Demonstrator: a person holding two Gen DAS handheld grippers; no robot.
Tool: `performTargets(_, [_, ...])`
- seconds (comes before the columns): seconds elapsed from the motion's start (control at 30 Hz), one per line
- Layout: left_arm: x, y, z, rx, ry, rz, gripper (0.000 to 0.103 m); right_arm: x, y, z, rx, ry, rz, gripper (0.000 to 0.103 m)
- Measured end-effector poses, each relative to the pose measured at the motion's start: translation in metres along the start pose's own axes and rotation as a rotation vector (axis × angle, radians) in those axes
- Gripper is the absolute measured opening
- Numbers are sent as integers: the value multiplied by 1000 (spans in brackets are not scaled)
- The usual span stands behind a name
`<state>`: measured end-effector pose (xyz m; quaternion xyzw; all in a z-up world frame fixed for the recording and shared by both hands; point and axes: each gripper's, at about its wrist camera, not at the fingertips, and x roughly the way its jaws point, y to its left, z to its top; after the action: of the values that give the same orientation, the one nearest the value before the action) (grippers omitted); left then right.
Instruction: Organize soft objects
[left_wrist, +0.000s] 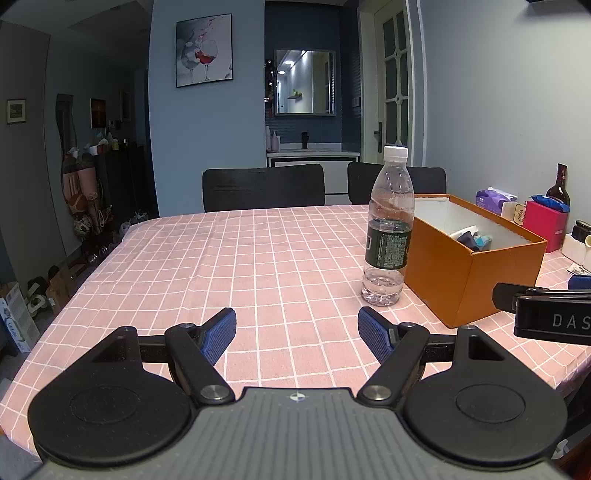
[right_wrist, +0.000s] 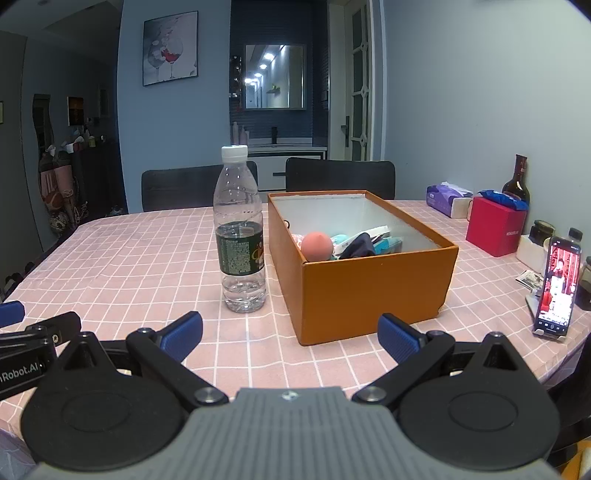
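An open orange box (right_wrist: 373, 280) stands on the pink checked tablecloth (right_wrist: 129, 258). Inside it lie a pink ball (right_wrist: 316, 246), a dark cloth item (right_wrist: 358, 248) and teal and white soft items (right_wrist: 386, 242). The box also shows in the left wrist view (left_wrist: 461, 266), where only a little of its contents is visible. My left gripper (left_wrist: 297, 336) is open and empty, low over the cloth, left of the box. My right gripper (right_wrist: 290, 334) is open and empty, just in front of the box's near wall.
A clear water bottle (right_wrist: 240, 229) stands just left of the box; it also shows in the left wrist view (left_wrist: 388, 229). At the right stand a phone on a stand (right_wrist: 557, 291), a red box (right_wrist: 495, 230), a tissue pack (right_wrist: 445, 197), jars and a dark glass bottle (right_wrist: 516, 181). Two dark chairs (right_wrist: 340, 177) stand behind the table.
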<state>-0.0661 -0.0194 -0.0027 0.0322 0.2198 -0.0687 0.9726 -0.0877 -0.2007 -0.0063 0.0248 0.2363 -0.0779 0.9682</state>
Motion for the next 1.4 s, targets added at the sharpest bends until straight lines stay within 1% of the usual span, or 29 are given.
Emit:
performTargets(0.83, [1, -1, 0, 0, 4, 1, 88, 1, -1, 0, 2, 1, -6, 99])
performTargets(1.4, [4, -1, -3, -5, 13, -14, 88, 2, 0, -2, 1, 9, -5, 99])
